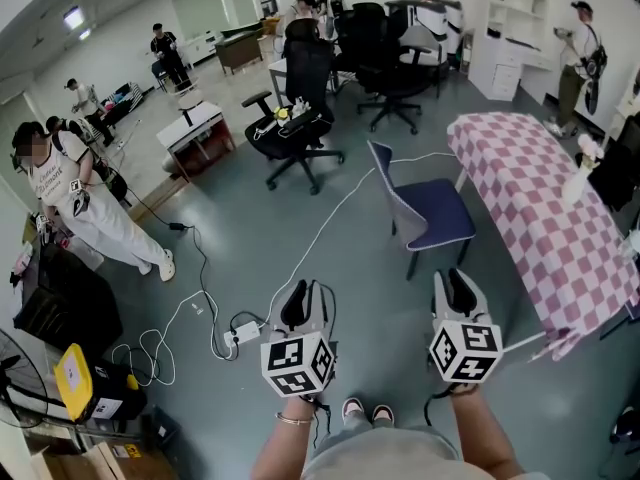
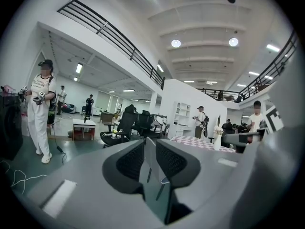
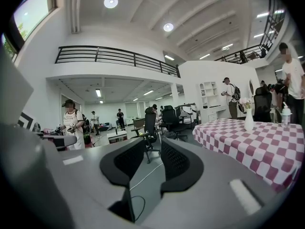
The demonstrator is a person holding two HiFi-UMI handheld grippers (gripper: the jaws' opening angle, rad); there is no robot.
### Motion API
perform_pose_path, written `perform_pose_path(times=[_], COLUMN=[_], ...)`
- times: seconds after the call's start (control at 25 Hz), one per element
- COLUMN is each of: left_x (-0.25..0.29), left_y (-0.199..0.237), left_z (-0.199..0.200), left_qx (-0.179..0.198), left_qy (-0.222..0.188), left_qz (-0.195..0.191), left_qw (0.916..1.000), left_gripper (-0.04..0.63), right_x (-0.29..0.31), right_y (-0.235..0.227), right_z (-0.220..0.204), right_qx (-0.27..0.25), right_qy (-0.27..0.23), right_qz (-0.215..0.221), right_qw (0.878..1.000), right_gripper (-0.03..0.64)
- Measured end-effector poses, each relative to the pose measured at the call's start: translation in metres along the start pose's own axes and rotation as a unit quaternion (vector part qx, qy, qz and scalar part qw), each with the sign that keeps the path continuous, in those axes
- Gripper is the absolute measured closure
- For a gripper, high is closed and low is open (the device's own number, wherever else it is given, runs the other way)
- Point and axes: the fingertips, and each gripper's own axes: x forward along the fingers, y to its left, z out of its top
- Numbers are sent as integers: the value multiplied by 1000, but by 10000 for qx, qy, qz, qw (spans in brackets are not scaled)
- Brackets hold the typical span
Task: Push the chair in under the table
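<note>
We're only lining up so far, holding the left claw [image 1: 297, 298] and right claw [image 1: 455, 286] slightly spread and empty, while the blue chair [image 1: 432, 214] is sitting pulled out beside the checkered desk [image 1: 530, 198], so next we're needing to reach its backrest [image 1: 383, 175] and shove.

Head cam: overhead, steep down, wide. Gripper cams: close behind own jaws, near-level, facing forward. All three share checkered table [image 1: 535, 193], probably black office chair [image 1: 300, 103].
</note>
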Motion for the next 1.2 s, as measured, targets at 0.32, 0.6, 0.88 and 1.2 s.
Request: perform_pose_path(times=[0.32, 0.6, 0.88, 1.2], left_x=[11, 33, 61, 73], left_y=[19, 54, 78, 81], left_z=[-3, 4, 3, -8], left_qx=[27, 70, 54, 104], left_qy=[18, 33, 146, 246], left_qz=[71, 54, 26, -134], left_qw=[10000, 10000, 9999, 9996], left_gripper=[511, 518, 526, 529], right_x=[16, 40, 57, 60], right_y=[5, 12, 3, -6], right_z=[-4, -6, -12, -26], right_qx=[60, 3, 0, 86], right_qy=[-18, 47, 186, 264], right_qz=[-65, -323, -659, -854], right_qw=[10000, 9995, 9977, 9960], right_gripper=[476, 476, 477, 477])
